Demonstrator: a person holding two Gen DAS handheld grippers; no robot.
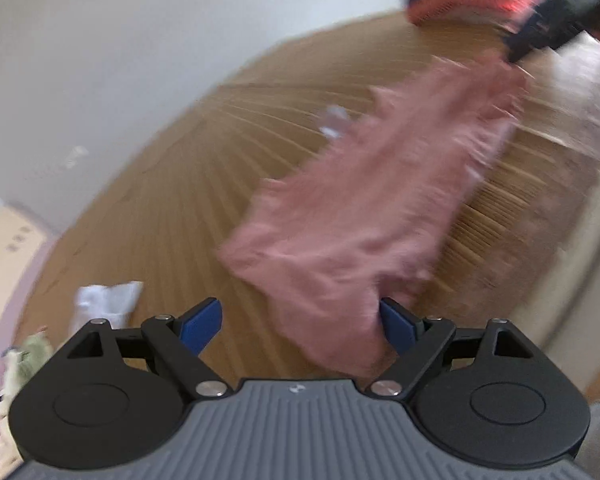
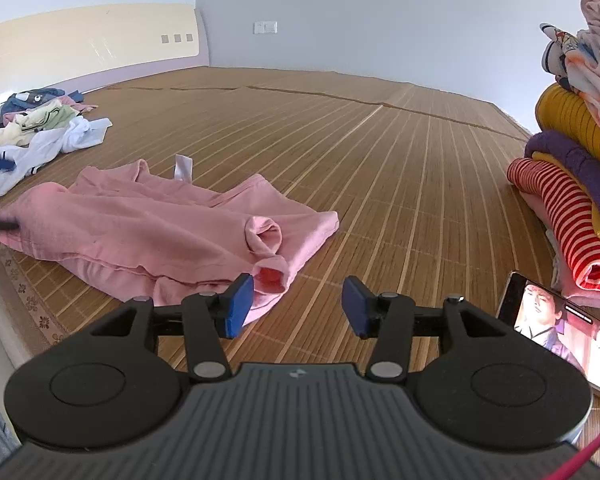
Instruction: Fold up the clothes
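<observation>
A pink garment [image 2: 140, 224] lies crumpled on the bamboo mat [image 2: 380, 152], one sleeve cuff turned toward me. My right gripper [image 2: 298, 286] is open just in front of that cuff, with only mat between its blue pads. The left wrist view is blurred. There the same pink garment [image 1: 360, 208] stretches away from my left gripper [image 1: 298, 308], whose jaws stand wide open. The near hem lies between them, close to the right pad, and is not pinched. A dark fingertip [image 2: 0, 225] of the left gripper shows at the garment's left edge.
A heap of unfolded clothes [image 2: 32, 128] lies at the far left by the headboard [image 2: 80, 44]. A stack of folded clothes [image 2: 572, 184] stands on the right. A phone [image 2: 560, 328] playing video leans beside it. A white garment [image 1: 104, 304] lies left of my left gripper.
</observation>
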